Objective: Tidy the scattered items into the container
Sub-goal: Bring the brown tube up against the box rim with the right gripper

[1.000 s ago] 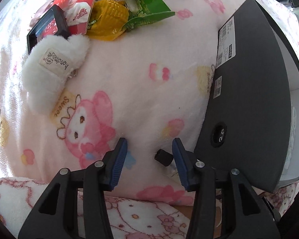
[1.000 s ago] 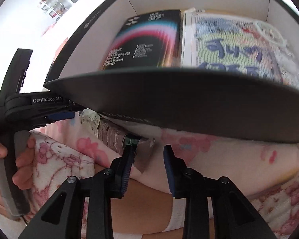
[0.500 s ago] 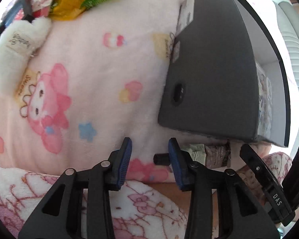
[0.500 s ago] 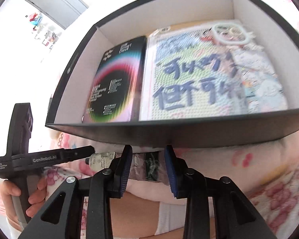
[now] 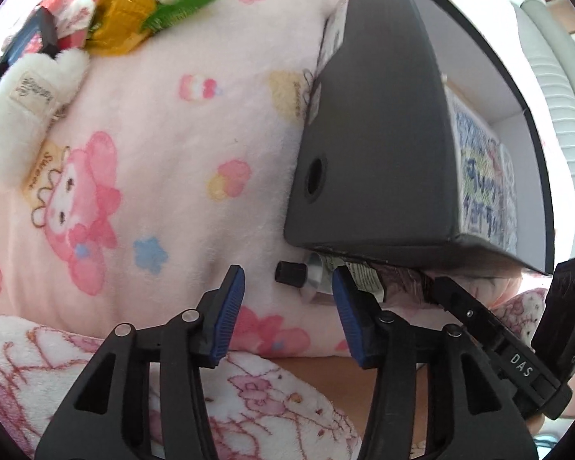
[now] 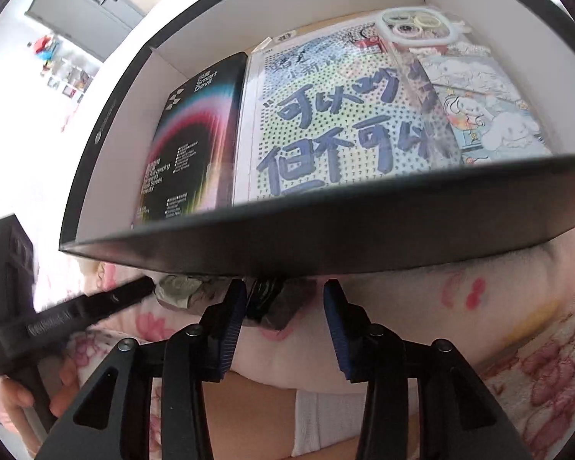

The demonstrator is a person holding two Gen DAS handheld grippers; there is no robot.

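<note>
My left gripper [image 5: 287,299] jaws just widened, apart, cap of tube [image 5: 327,278] between them, no pad pressing. My right gripper [image 6: 283,314] jaws also just widened, crumpled tube end against left pad, grip unclear. Tube lies on pink cartoon blanket [image 5: 165,145], wedged at base of black box [image 5: 379,145]. Box holds dark packet [image 6: 195,130], printed sheets. Plush [image 5: 30,99], snack packs [image 5: 149,11] well apart on blanket. Bright room, grey cabinet [image 6: 84,4] beyond.

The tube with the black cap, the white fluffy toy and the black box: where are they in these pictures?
tube [image 5: 318,276]: left wrist view, on its silvery shoulder beside the cap.
white fluffy toy [image 5: 27,99]: left wrist view, on its plush body.
black box [image 5: 375,145]: left wrist view, on its dark outer wall.
</note>
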